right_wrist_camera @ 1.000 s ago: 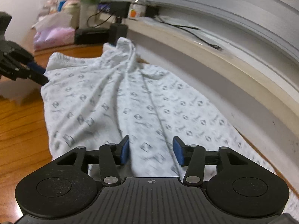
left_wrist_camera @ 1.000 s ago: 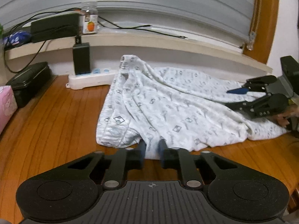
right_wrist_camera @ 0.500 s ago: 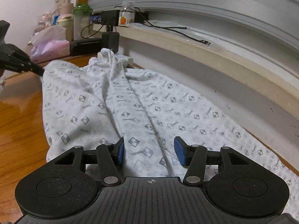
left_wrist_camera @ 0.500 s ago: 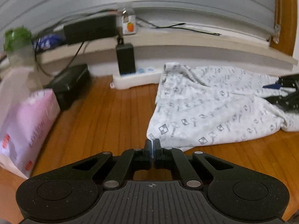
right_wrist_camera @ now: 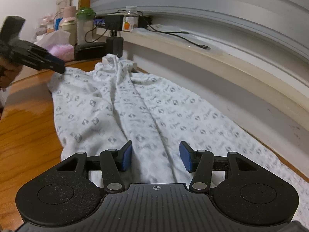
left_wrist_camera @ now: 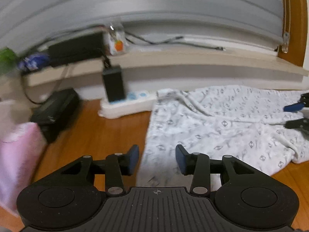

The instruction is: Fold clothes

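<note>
While the white patterned garment (right_wrist_camera: 135,106) lies spread on the wooden table (right_wrist_camera: 25,135), rumpled against the wall under the window ledge (right_wrist_camera: 222,61), the left gripper (left_wrist_camera: 157,159) is opening over the garment's near corner, cloth showing between its jaws but no pad pressing it. The right gripper (right_wrist_camera: 155,156) hovers about half open above the garment, gripping nothing. A power strip (left_wrist_camera: 127,104) sits beside the garment's far corner.

Left-wrist view motion-blurred; garment (right_wrist_camera: 135,106) cut off at right edge.
</note>
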`<action>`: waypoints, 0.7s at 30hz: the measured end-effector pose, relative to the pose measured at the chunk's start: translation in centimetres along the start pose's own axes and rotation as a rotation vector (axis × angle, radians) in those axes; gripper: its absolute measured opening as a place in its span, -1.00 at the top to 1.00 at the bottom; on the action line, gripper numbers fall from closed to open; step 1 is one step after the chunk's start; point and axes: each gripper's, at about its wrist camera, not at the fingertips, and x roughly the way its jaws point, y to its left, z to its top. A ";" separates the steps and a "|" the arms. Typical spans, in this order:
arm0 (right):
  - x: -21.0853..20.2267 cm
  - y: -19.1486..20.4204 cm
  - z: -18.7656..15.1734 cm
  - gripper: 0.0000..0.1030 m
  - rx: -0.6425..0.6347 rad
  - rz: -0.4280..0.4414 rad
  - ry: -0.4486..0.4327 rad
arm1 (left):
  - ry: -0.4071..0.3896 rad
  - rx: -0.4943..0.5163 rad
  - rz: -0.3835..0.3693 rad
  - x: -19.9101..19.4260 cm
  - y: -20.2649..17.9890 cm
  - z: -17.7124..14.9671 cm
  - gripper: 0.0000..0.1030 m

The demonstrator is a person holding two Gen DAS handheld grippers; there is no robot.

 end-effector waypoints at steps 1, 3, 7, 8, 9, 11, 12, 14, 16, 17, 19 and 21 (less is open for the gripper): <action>-0.3 -0.2 -0.3 0.01 0.006 0.001 0.002 | 0.007 -0.005 -0.008 0.3 0.0 -0.2 0.13; -0.9 -0.8 -1.1 0.01 0.018 -0.002 0.000 | 0.022 -0.015 -0.023 0.9 0.0 -0.6 0.33; -1.9 -1.3 -2.2 0.40 0.044 0.026 -0.014 | 0.040 -0.004 -0.030 0.5 -0.3 -1.6 0.87; -2.1 -1.1 -2.4 0.58 0.039 0.030 -0.011 | 0.043 0.002 -0.029 0.1 -0.3 -1.9 0.88; -2.4 -0.9 -2.6 0.64 0.033 0.034 -0.004 | 0.051 -0.002 -0.040 -0.7 -0.3 -2.4 0.88; -2.9 -0.6 -2.9 0.67 0.026 0.045 0.008 | 0.063 -0.016 -0.056 -2.2 -0.2 -3.3 0.88; -3.3 -0.5 -3.2 0.67 0.031 0.056 0.010 | 0.069 -0.024 -0.067 -2.9 -0.2 -3.9 0.88; -4.0 -0.1 -3.8 0.67 0.037 0.076 0.010 | 0.071 -0.045 -0.084 -4.2 -0.2 -4.8 0.87; -4.6 0.3 -4.1 0.67 0.035 0.096 0.010 | 0.067 -0.051 -0.085 -5.1 -0.2 -5.2 0.79; -4.8 0.4 -4.2 0.66 0.035 0.100 0.010 | 0.063 -0.046 -0.073 -5.3 -0.3 -5.1 0.70; -5.2 0.4 -4.1 0.65 0.035 0.095 0.006 | 0.043 -0.034 -0.051 -5.6 -0.4 -4.4 0.61; -5.9 0.1 -4.2 0.61 0.038 0.080 -0.002 | 0.017 -0.014 -0.023 -5.6 -0.5 -3.4 0.45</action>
